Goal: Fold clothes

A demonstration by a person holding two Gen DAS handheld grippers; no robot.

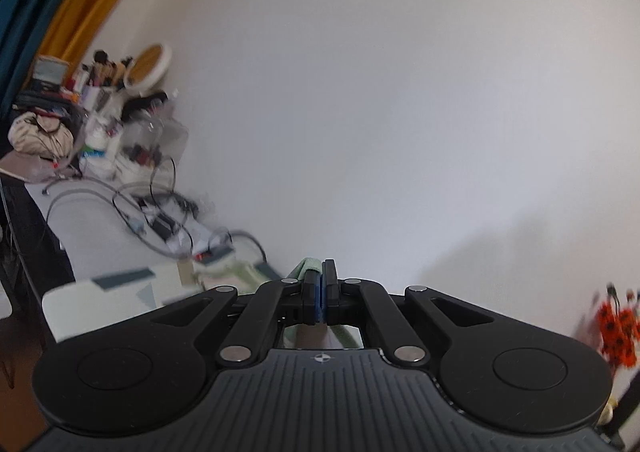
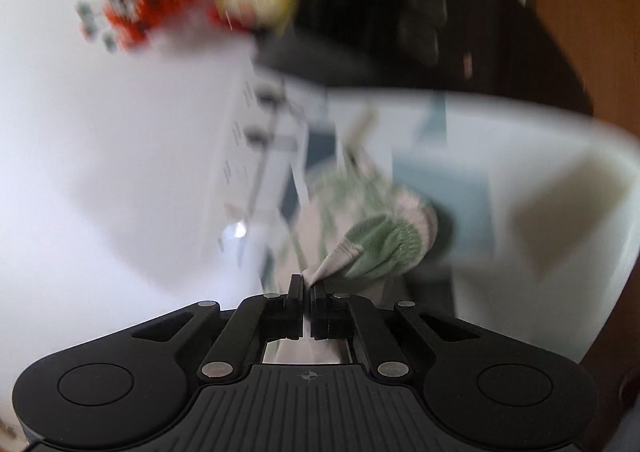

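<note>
My left gripper point(image 1: 321, 276) is raised and points a little below level, its two black fingers pressed together with the blue pads meeting, and a fold of green cloth point(image 1: 310, 265) pokes up beside the left finger, though I cannot tell whether the pads grip it. My right gripper point(image 2: 307, 286) tilts slightly downward, its fingers drawn in to a narrow slit and pinching a pale corner of the cloth between the tips.
</note>
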